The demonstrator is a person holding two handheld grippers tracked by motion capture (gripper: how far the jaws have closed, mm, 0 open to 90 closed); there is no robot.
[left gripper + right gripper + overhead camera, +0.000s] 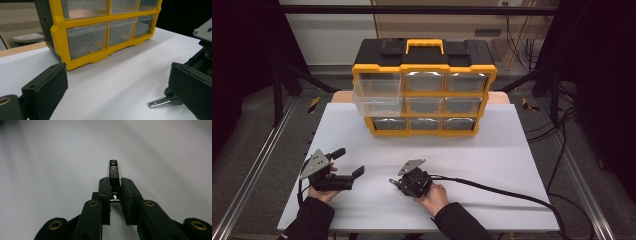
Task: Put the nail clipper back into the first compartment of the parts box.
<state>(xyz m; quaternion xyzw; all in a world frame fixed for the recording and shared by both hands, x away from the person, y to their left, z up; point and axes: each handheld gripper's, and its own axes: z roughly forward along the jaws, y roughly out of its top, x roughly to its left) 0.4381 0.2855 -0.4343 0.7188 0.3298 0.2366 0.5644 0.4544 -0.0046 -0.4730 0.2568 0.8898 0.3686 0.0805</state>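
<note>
1. the right tool (115, 185) has its jaws closed in on a small metal nail clipper (113, 171); the pads press on the clipper's two sides, near its wider end.
2. the clipper is a narrow chrome piece. in the right tool view its long axis runs straight out from between the jaws, in line with them, and its free end with the small ring hole points away from the tool.
3. in the left tool view the clipper (157, 102) lies low over the white bench (120, 75), nearly level, its free end pointing away from the right tool (175, 98) that grips it.
4. taking the yellow and black drawer cabinet (424, 95) as landmark: the right tool (398, 184) and the clipper are on the person's side of it, well clear of its front, roughly opposite its middle column of drawers.
5. the left tool (349, 162) is on the same side of the cabinet, more toward its left end. its jaws stand wide apart with nothing between them, and they are aimed toward the cabinet's lower drawers (87, 41).
6. the cabinet's top left drawer (377, 97) is pulled out and juts forward from the cabinet's front.
7. each tool is held in one of the person's hands, low over the bench (492, 150).
</note>
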